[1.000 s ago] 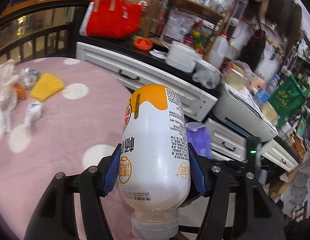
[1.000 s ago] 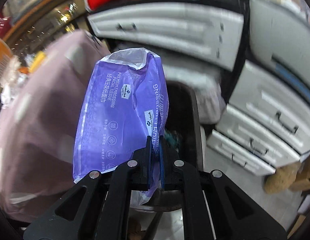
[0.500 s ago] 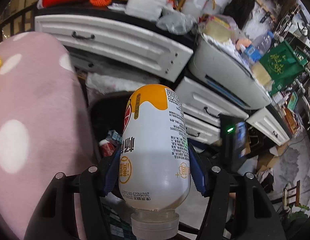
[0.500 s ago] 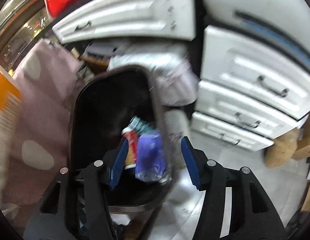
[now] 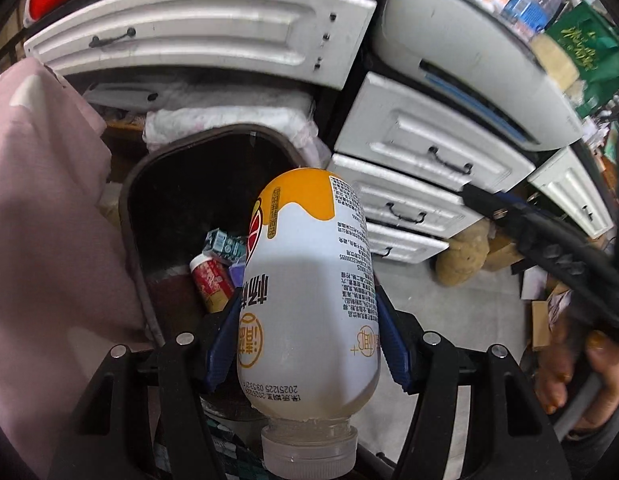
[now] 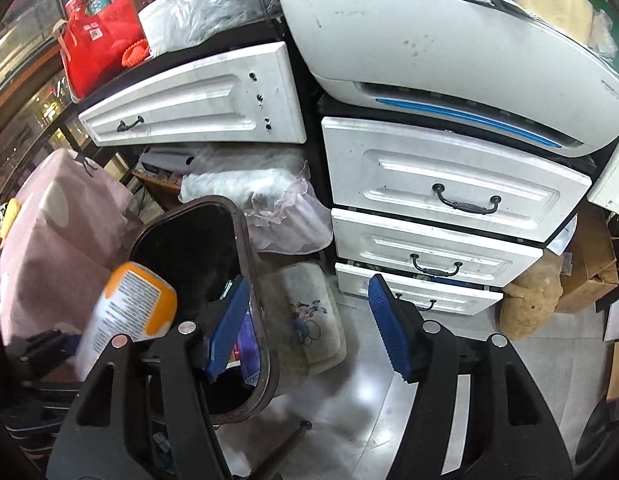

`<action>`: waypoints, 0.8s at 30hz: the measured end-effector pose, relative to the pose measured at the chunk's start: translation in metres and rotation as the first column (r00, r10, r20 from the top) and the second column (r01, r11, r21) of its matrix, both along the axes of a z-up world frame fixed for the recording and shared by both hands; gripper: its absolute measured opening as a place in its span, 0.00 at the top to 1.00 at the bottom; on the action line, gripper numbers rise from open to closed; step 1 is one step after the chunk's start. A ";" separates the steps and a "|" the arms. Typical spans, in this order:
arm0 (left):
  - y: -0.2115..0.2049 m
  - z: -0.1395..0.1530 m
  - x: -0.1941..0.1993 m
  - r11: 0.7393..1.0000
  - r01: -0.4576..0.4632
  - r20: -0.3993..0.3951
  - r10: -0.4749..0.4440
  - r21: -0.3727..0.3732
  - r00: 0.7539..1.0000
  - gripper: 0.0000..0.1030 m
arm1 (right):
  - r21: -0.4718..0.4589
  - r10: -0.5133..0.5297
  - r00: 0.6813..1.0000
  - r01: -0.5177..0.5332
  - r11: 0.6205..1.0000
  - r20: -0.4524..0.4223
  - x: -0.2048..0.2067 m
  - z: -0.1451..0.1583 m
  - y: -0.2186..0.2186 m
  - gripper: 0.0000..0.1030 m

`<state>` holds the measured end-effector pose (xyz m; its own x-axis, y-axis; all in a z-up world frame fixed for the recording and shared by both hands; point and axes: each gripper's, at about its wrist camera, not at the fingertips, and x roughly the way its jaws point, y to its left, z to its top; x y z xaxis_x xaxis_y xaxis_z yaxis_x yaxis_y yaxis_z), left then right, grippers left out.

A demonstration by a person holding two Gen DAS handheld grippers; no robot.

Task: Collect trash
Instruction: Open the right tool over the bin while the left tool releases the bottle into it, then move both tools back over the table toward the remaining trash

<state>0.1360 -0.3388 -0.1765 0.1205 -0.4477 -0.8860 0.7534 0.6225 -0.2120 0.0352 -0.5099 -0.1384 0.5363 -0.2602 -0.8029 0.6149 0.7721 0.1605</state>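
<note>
White drawer fronts with dark metal handles (image 6: 465,200) fill the far background, above a grey tiled floor. At far left, a pink cloth with pale dots (image 5: 49,220) drapes a table edge. Just right of it stands the dark, brown-rimmed trash bin (image 5: 127,208), open-topped. Inside lie a red-labelled can (image 5: 209,280), a small teal carton (image 5: 223,242) and a purple plastic wrapper (image 6: 245,336).

The left gripper (image 5: 307,336) clamps the white plastic bottle with orange base and printed label (image 5: 309,280), cap toward the camera, base pointing over the bin opening. The bottle is not yet released.

The right gripper (image 6: 305,328) stands wide apart and holds nothing, positioned over the bin's right rim and the floor.

Judgement: several items are already binned; the bottle drop remains, and the yellow object (image 6: 9,212) on the pink cloth probably needs collecting.
</note>
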 end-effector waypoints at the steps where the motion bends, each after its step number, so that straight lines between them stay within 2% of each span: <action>1: -0.004 -0.003 0.000 1.000 0.004 -0.003 -0.004 0.011 1.000 0.40 | 0.001 -0.004 1.000 0.004 1.000 0.002 0.000 0.000 -0.001 0.40; 2: -0.006 -0.005 0.000 1.000 0.009 -0.002 -0.009 0.019 1.000 0.40 | 0.001 -0.007 1.000 0.007 1.000 0.003 0.000 0.001 -0.002 0.40; 4: -0.007 -0.006 -0.002 0.999 0.023 0.014 -0.023 0.027 1.000 0.28 | 0.002 -0.009 1.000 0.009 1.000 0.006 -0.001 0.002 -0.003 0.40; 7: -0.005 -0.003 -0.006 0.999 0.023 0.049 -0.024 0.026 0.998 0.18 | -0.005 -0.011 1.000 0.011 1.000 0.014 -0.002 0.005 -0.002 0.39; 11: -0.001 0.004 -0.008 1.000 0.019 0.050 -0.019 0.015 0.999 0.18 | -0.021 -0.014 1.000 0.014 1.000 0.027 -0.004 0.012 0.000 0.34; 15: 0.009 0.023 -0.014 0.999 0.023 0.071 -0.021 -0.035 0.997 0.15 | -0.032 -0.003 0.999 0.004 0.999 0.040 -0.002 0.019 0.005 0.31; 24: 0.057 0.081 -0.027 0.991 0.015 0.198 0.012 -0.133 0.980 0.08 | -0.067 0.099 0.991 -0.093 0.993 0.091 0.020 0.047 0.041 0.24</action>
